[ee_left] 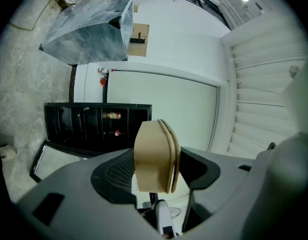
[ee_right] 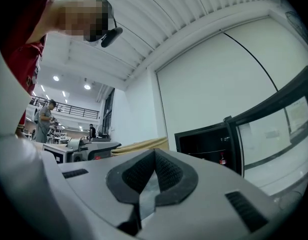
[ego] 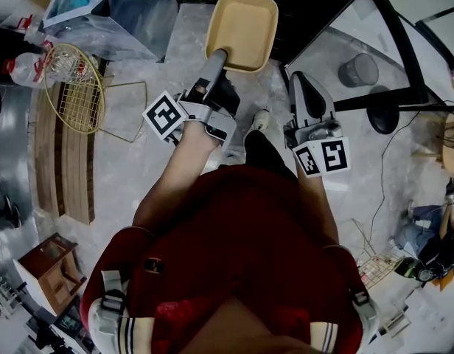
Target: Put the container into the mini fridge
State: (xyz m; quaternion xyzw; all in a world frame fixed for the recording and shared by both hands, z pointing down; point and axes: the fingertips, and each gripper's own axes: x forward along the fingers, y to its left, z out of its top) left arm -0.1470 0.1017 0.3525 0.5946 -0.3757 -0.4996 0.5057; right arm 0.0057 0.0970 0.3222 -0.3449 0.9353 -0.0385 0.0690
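Note:
A tan rectangular container [ego: 242,22] hangs in the air in front of the black mini fridge [ego: 301,9], with my left gripper [ego: 217,59] shut on its near rim. In the left gripper view the container [ee_left: 153,156] stands on edge between the pads, and the fridge [ee_left: 94,126] lies ahead with its interior dark and bottles on a shelf. The fridge's glass door [ego: 363,46] stands open to the right. My right gripper [ego: 301,83] is shut and empty, right of the container and beside the door. In the right gripper view its pads [ee_right: 166,171] meet, with the fridge [ee_right: 204,144] beyond.
A wire basket [ego: 72,87] and a water bottle [ego: 24,68] sit at the left above a wooden bench [ego: 61,161]. A clear plastic box [ego: 127,9] stands left of the fridge. A grey bin [ego: 357,70] and cables lie to the right. The person's legs and red shirt fill the foreground.

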